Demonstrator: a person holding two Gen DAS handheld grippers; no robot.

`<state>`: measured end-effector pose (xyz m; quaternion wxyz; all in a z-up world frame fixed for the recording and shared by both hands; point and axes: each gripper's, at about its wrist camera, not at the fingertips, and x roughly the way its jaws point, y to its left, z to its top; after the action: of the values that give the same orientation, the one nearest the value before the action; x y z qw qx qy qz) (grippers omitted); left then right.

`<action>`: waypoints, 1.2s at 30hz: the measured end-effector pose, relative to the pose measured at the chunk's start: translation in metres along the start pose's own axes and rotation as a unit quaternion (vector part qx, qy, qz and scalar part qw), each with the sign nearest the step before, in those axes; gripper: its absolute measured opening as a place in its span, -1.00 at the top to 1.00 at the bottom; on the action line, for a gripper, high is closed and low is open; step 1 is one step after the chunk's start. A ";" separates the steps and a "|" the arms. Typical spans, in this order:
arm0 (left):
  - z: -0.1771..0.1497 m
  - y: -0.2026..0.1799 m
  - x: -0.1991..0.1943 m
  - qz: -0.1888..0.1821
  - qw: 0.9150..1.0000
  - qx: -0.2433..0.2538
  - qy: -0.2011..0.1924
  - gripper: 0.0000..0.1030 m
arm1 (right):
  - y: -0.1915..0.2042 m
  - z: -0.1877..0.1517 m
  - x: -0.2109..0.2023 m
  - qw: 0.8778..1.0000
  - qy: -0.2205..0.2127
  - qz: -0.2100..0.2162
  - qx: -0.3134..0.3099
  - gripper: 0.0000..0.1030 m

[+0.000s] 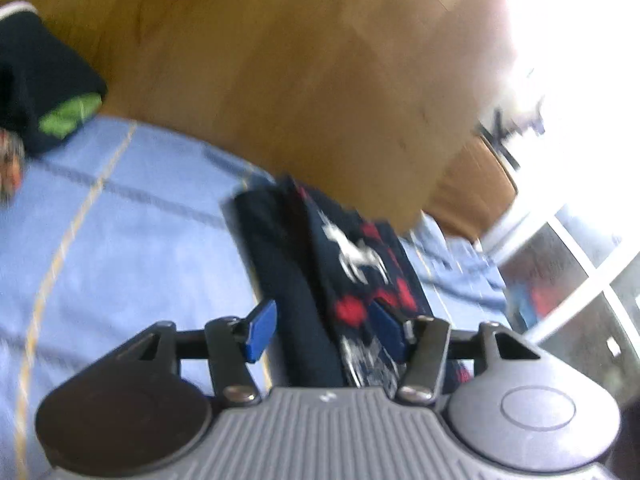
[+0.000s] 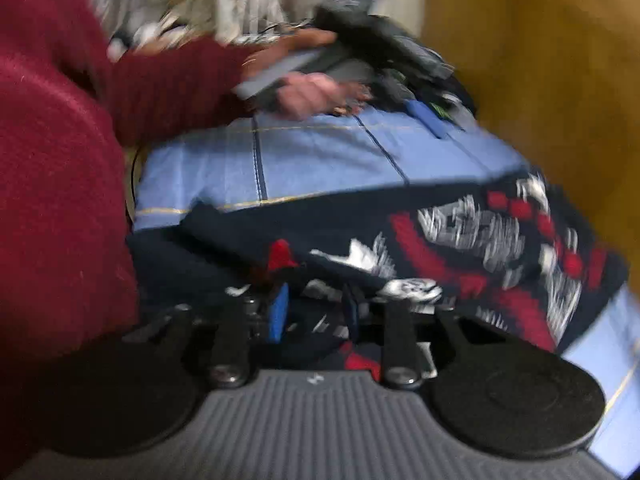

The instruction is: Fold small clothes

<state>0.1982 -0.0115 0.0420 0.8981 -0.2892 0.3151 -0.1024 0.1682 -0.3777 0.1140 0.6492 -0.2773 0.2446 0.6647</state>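
Both views are smeared by motion. In the left wrist view the left gripper (image 1: 322, 330) stands with its 2 blue pads (image 1: 261, 330) apart, and a navy garment (image 1: 352, 264) with red patches and a white animal figure lies between them on a light blue checked sheet (image 1: 120, 240); the blue pads do not press on the cloth, so the jaws are open around it. A wooden board (image 1: 280, 80) rises behind the sheet, and a second dark garment (image 1: 44, 80) with a green patch lies at the far left edge of the sheet. In the right wrist view the right gripper (image 2: 316, 312) sits low over the same navy garment (image 2: 480, 240), which is spread across the near part of the sheet (image 2: 320, 160); its jaws stand a little apart with cloth bunched between them, but the blur hides whether the pads pinch it. A red sleeve (image 2: 60, 160) fills the left side, and a hand (image 2: 308, 92) holds the other gripper near a dark pile of clothes (image 2: 380, 52).
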 end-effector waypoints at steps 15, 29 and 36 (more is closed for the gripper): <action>-0.077 -0.054 -0.004 -0.025 0.997 0.025 0.067 0.02 | -0.041 -0.035 -0.041 0.929 -0.191 -0.046 0.312 0.17; -0.081 -0.060 0.017 0.047 0.996 0.046 0.061 0.87 | 0.032 -0.038 -0.010 0.955 -0.066 -0.154 0.244 0.85; -0.081 -0.060 0.009 0.050 0.997 0.027 0.053 0.82 | 0.008 -0.032 -0.104 0.890 -0.261 -0.123 0.354 0.85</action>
<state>0.1543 -0.1009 0.0212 0.8915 -0.2430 0.3735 -0.0816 0.1623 -0.4757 0.1622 0.8214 0.1264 0.2496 0.4970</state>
